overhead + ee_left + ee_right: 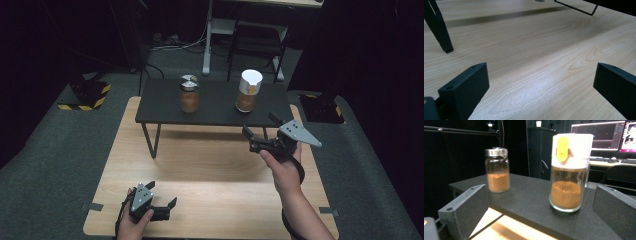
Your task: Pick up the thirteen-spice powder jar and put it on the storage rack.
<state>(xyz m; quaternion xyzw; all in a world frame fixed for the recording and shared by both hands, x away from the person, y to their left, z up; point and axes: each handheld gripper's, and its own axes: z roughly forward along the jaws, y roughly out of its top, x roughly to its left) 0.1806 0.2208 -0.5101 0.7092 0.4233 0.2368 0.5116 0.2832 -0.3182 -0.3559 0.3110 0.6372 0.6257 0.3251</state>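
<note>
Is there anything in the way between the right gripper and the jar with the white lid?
Nothing visible blocks it. The right gripper is open and faces the white-lidded jar, which stands on the black shelf. The space between them looks free. The metal-lidded jar stands well off to one side, apart from it.

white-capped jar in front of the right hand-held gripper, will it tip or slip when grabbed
The white-capped jar looks like clear glass, so probably rigid, smooth and somewhat slippery between the jaws. It is tall and only partly filled with brown powder, so likely fairly light; a push near the cap might tip it on the black shelf. The right hand-held gripper is open and apart from it.
</note>
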